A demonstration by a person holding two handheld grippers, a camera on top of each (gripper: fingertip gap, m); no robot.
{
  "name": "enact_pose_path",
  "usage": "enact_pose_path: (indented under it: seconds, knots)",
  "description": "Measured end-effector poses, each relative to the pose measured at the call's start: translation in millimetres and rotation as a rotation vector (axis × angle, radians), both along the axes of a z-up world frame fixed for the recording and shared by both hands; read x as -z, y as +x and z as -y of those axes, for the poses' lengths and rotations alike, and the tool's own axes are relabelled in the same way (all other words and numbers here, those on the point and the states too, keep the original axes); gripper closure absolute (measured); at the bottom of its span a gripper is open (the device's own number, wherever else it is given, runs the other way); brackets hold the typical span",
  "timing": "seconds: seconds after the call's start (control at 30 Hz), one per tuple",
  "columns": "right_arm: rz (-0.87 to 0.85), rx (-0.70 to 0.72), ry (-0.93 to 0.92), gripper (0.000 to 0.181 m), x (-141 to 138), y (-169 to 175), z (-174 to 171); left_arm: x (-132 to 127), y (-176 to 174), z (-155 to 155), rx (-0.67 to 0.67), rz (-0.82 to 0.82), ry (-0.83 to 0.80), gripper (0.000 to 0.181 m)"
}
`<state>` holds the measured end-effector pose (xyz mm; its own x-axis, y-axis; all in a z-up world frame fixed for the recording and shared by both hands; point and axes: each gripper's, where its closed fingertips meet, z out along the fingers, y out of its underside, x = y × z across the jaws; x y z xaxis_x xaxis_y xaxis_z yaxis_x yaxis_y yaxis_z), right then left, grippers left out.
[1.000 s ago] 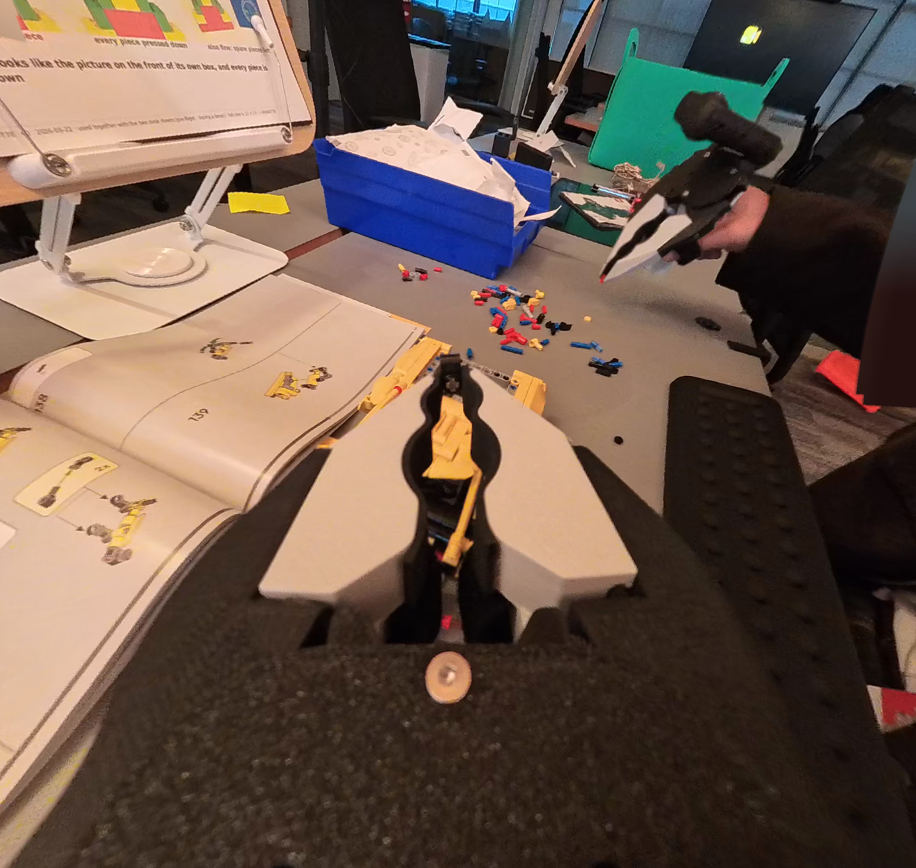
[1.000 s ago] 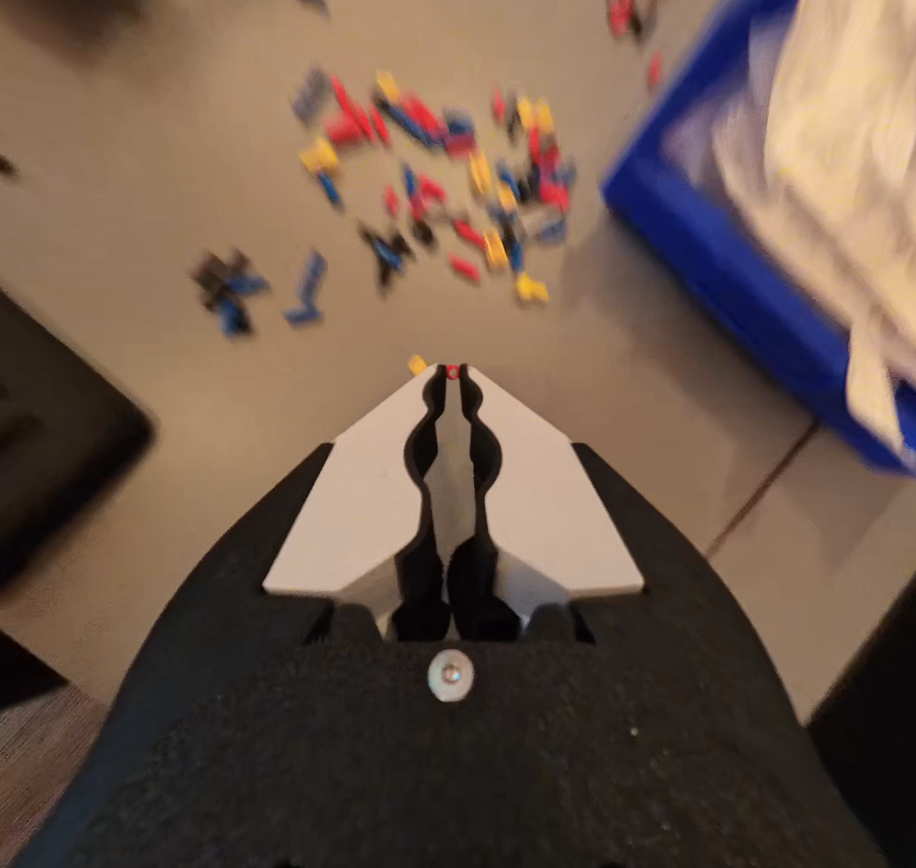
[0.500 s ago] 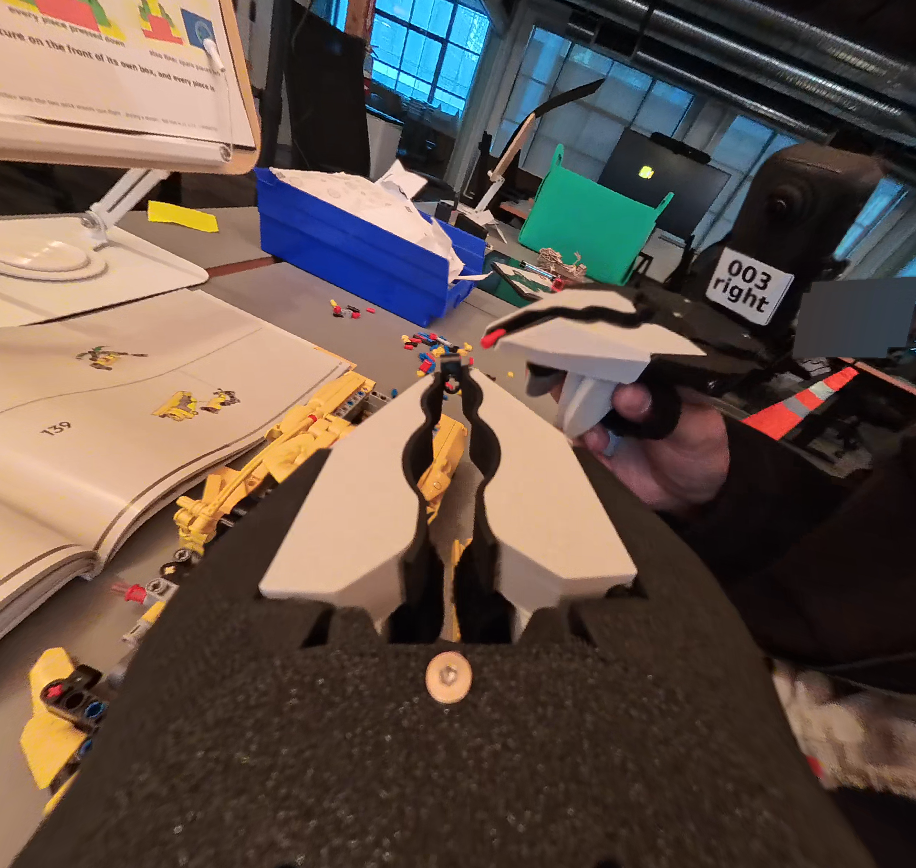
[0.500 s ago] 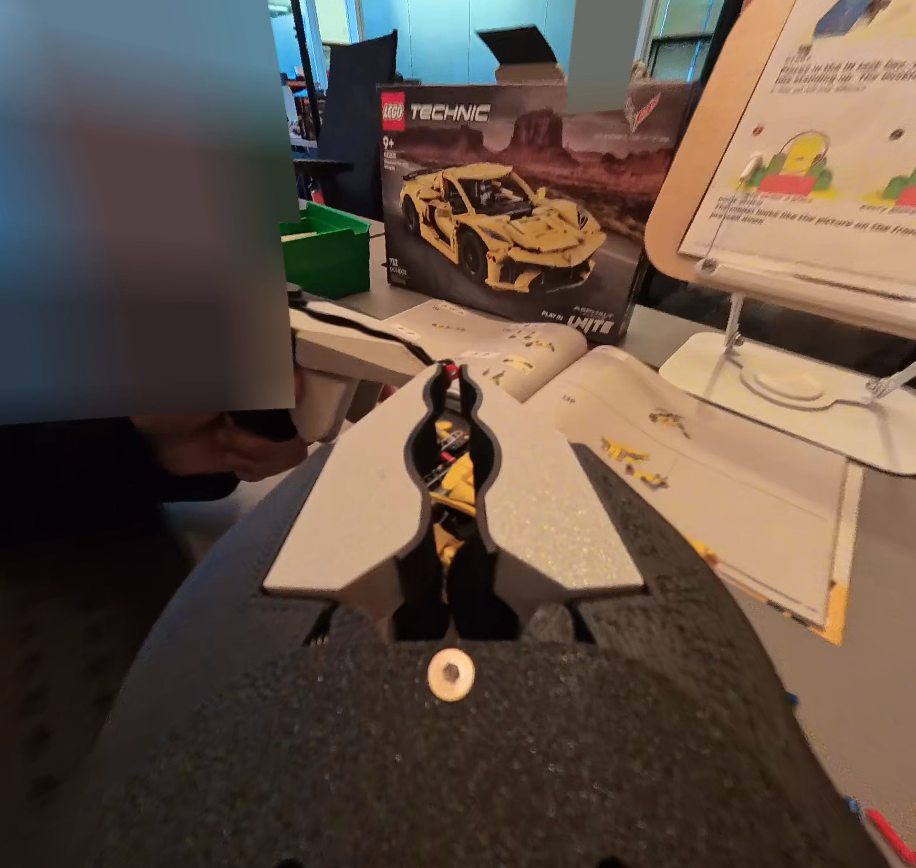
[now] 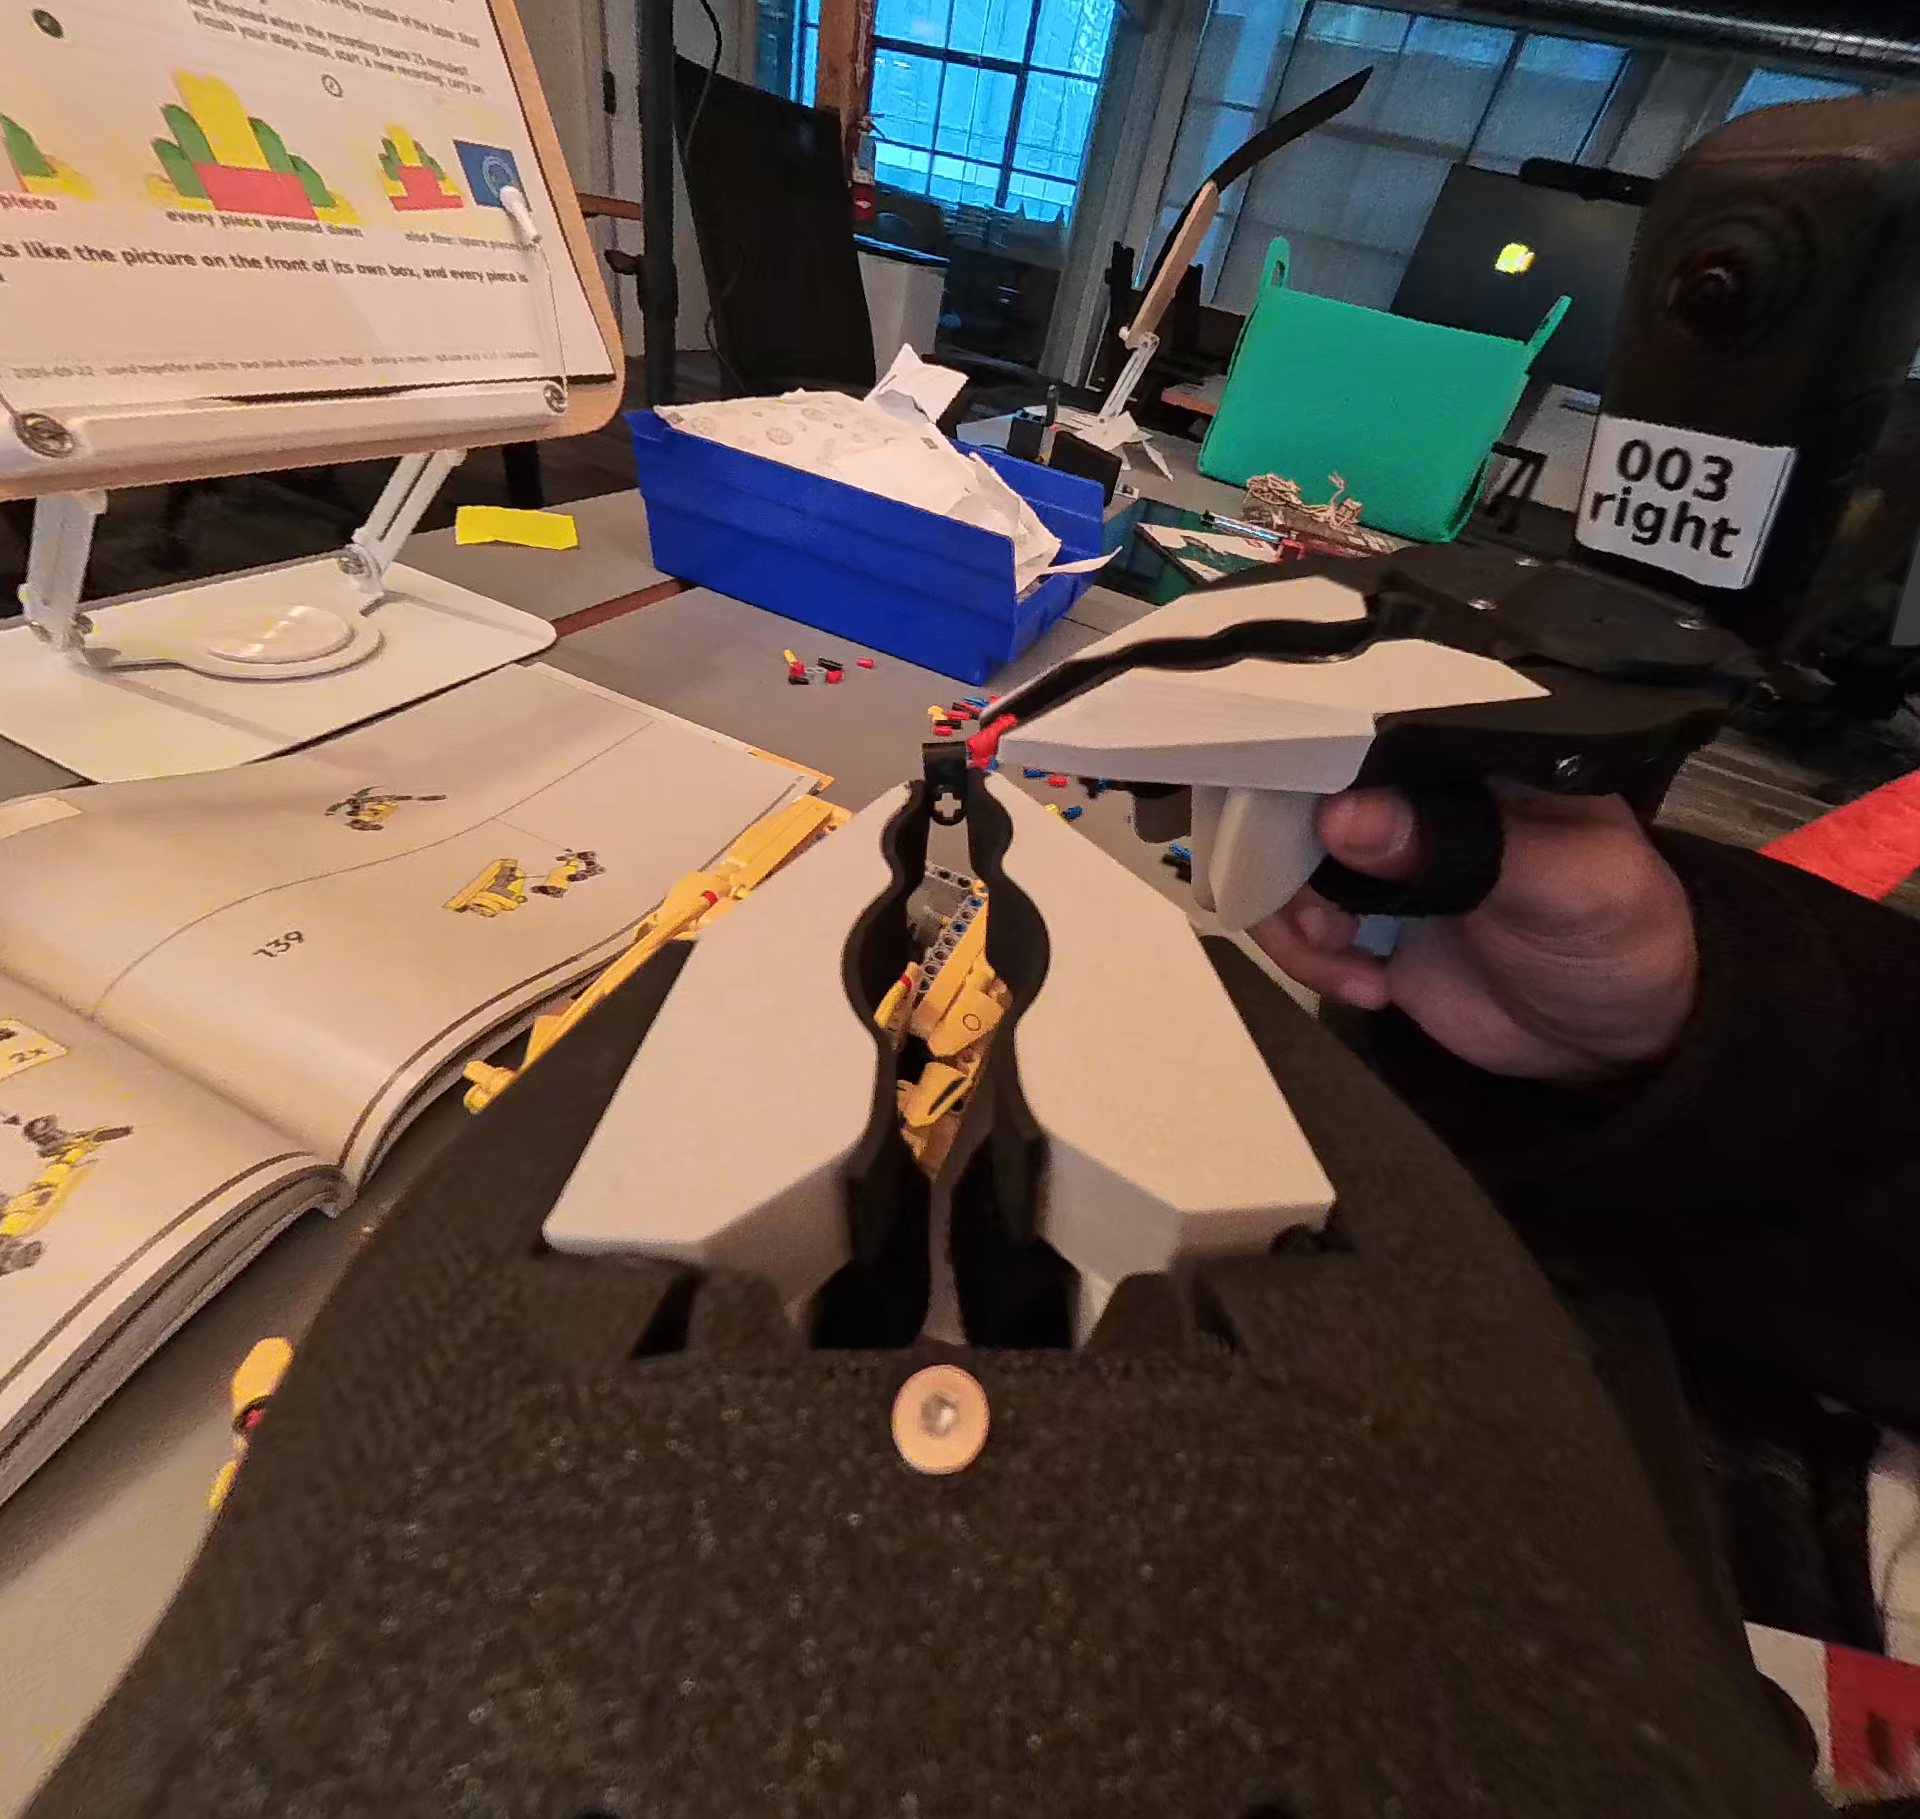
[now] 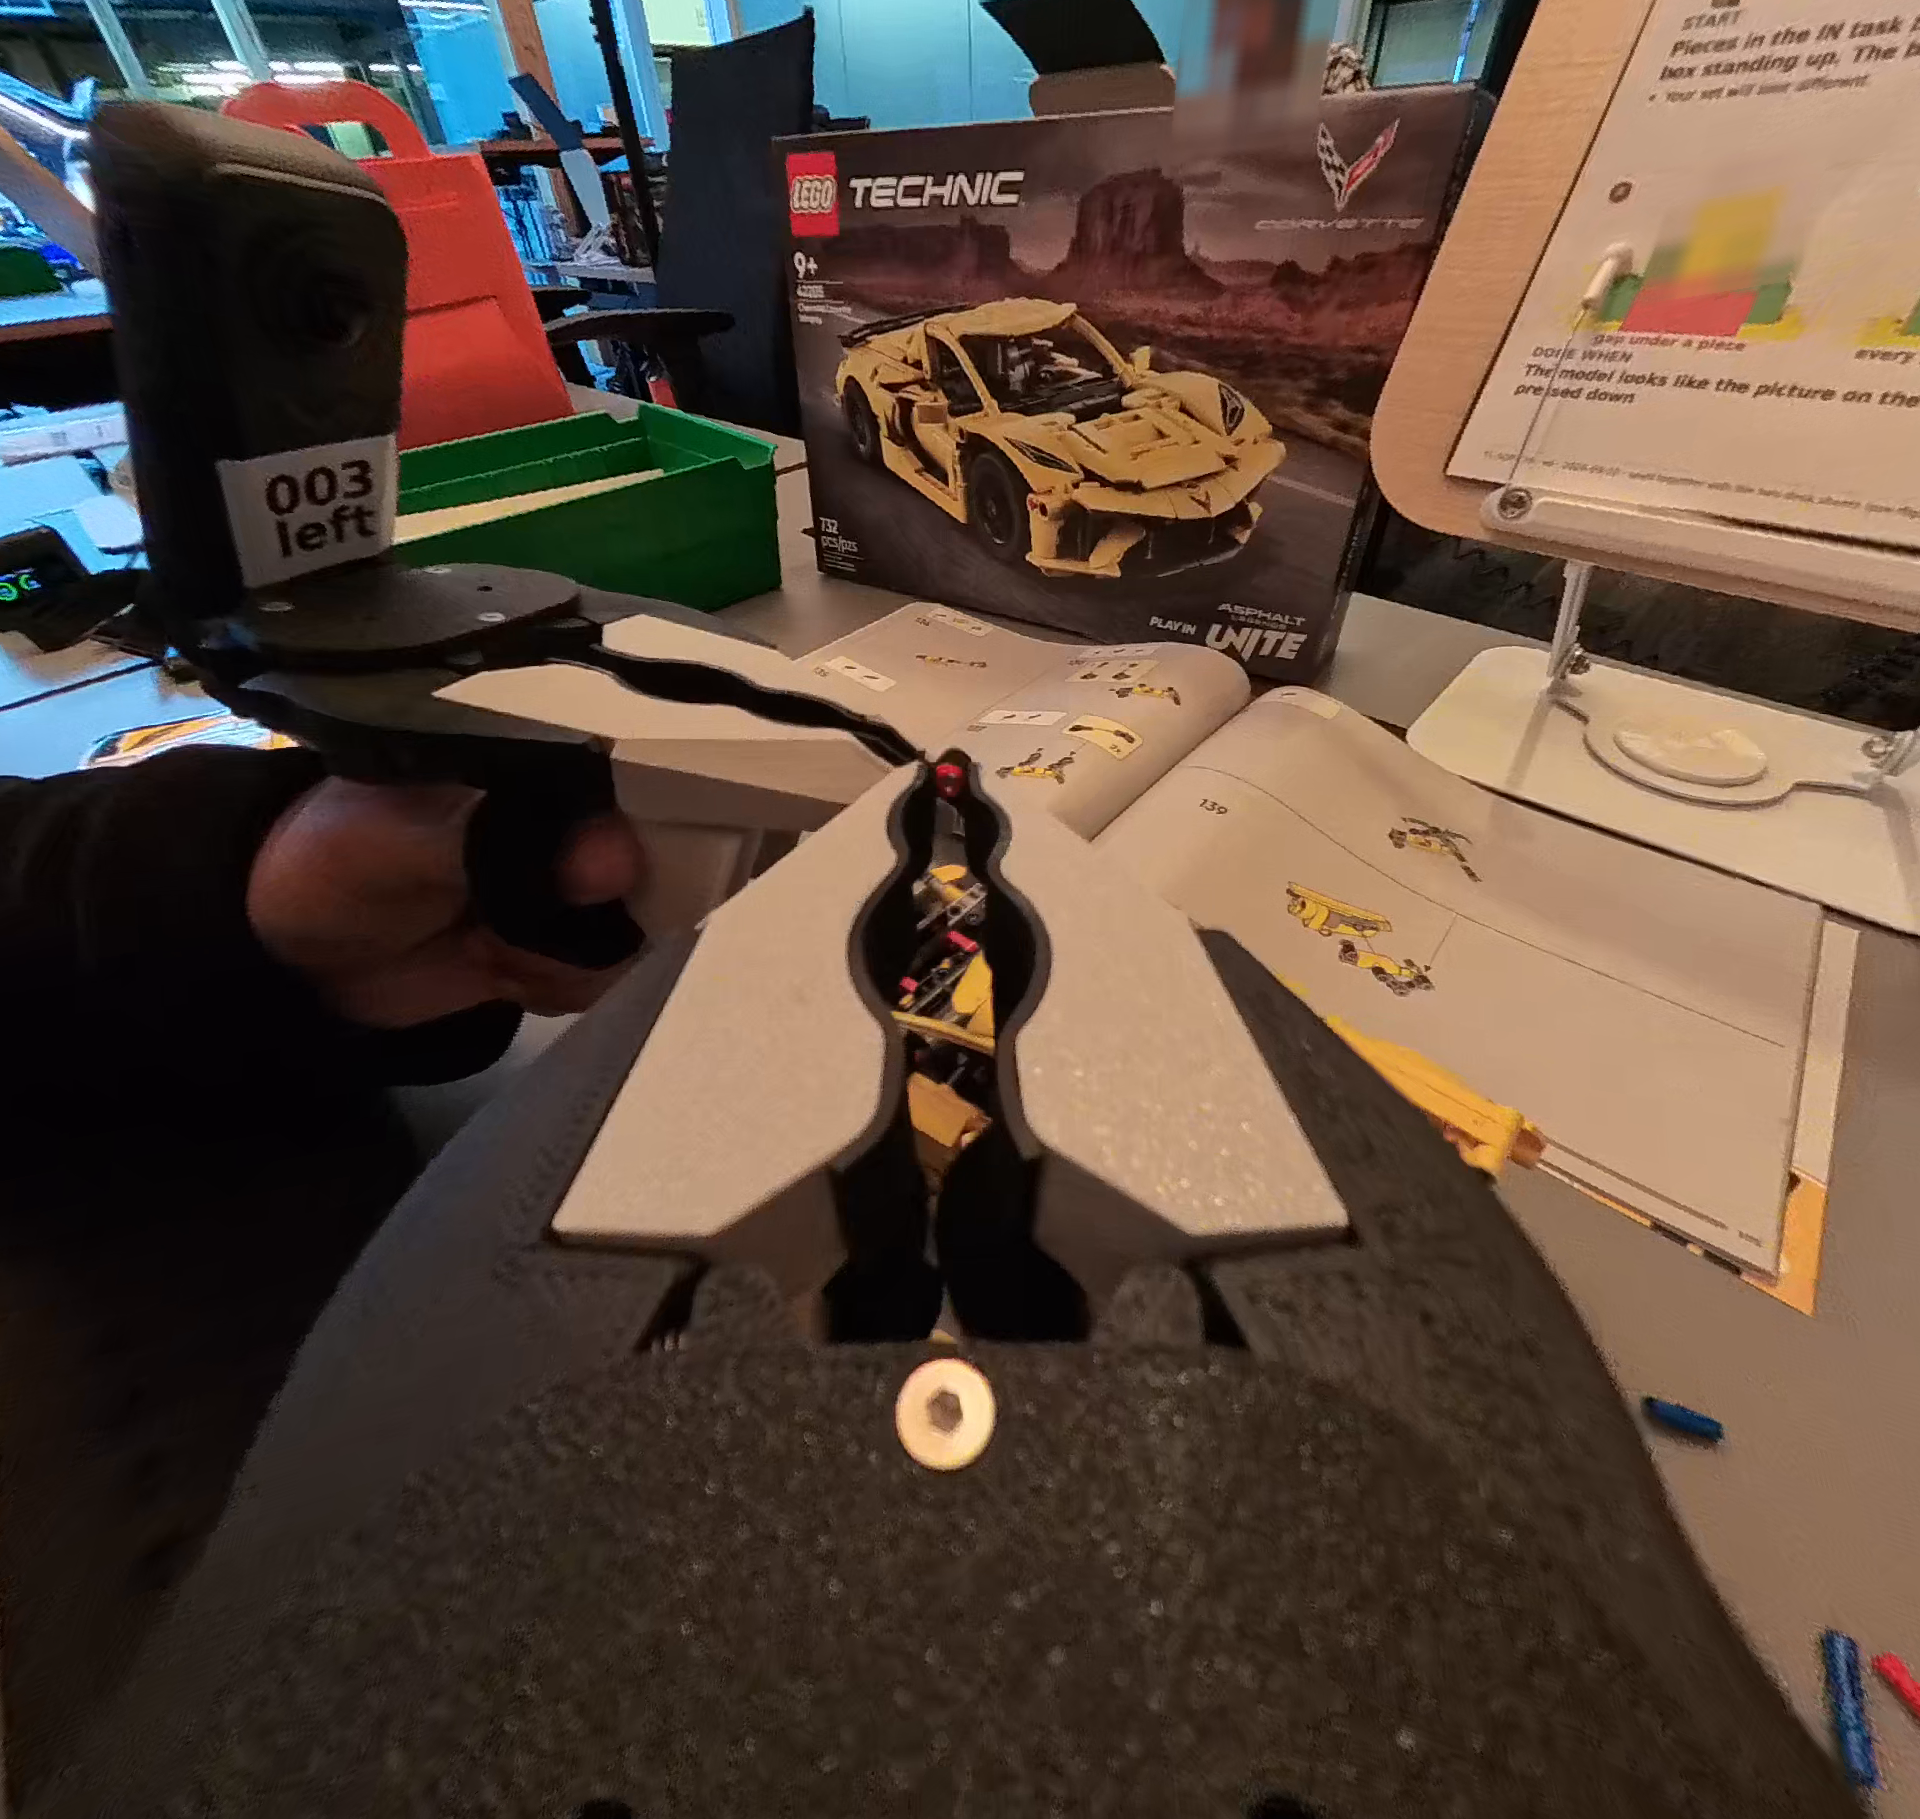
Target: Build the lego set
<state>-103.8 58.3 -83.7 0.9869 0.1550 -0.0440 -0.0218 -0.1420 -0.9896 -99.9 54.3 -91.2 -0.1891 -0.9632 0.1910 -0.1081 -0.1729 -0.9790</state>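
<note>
My left gripper (image 5: pixel 948 795) is shut on a small black connector piece (image 5: pixel 943 780), held up above the table. My right gripper (image 5: pixel 995 727) comes in from the right, shut on a small red pin (image 5: pixel 982 741) whose end touches the black piece. In the right wrist view my right gripper (image 6: pixel 948 782) holds the red pin (image 6: pixel 948 774), and the left gripper (image 6: pixel 902 746) reaches in from the left to meet it. The partly built yellow model (image 5: pixel 717 902) lies on the table below, beside the booklet, and is also seen through the finger gap.
An open instruction booklet (image 5: pixel 312 938) lies at left, with a white document stand (image 5: pixel 281 637) behind it. A blue bin (image 5: pixel 831 554) of paper bags stands behind loose small pieces (image 5: pixel 826 670). The set's box (image 6: pixel 1091 367) and a green bin (image 6: pixel 623 512) stand farther back. Only a small space, under 4 cm, lies between the two pairs of fingers.
My right gripper left the loose pieces with the red pin and swung over to my left gripper. My left gripper rose from the model. The two tips now meet.
</note>
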Motion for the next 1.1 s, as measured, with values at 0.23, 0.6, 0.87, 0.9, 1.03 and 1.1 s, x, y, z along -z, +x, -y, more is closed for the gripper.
enact_pose_path:
  seconds: [0.23,0.6,0.87,0.9,1.03,1.1]
  knots:
    - [-0.035,-0.030,-0.016,0.178,0.1,-0.9,0.3,-0.6,-0.3,0.9,-0.017,0.007,0.053,0.175]
    - [-0.045,-0.008,0.194,0.178,-16.1,-4.6,-1.0,-17.6,-3.5,0.2,-0.004,0.103,-0.165,0.175]
    - [-0.098,-0.019,0.202,0.178,-8.8,-2.4,-3.5,-8.9,-0.4,-3.7,-0.152,0.086,0.151,0.175]
    - [-0.109,-0.024,0.205,0.178,-8.6,-2.4,-3.2,-8.4,-0.4,-3.7,-0.176,0.086,0.207,0.175]
    - [-0.160,-0.054,0.227,0.178,-9.7,-6.0,-3.1,-10.9,-2.5,-3.0,-0.209,0.110,0.252,0.175]
    - [-0.168,-0.064,0.240,0.178,-11.7,-7.2,-2.3,-13.4,-3.8,-2.0,-0.218,0.126,0.279,0.175]
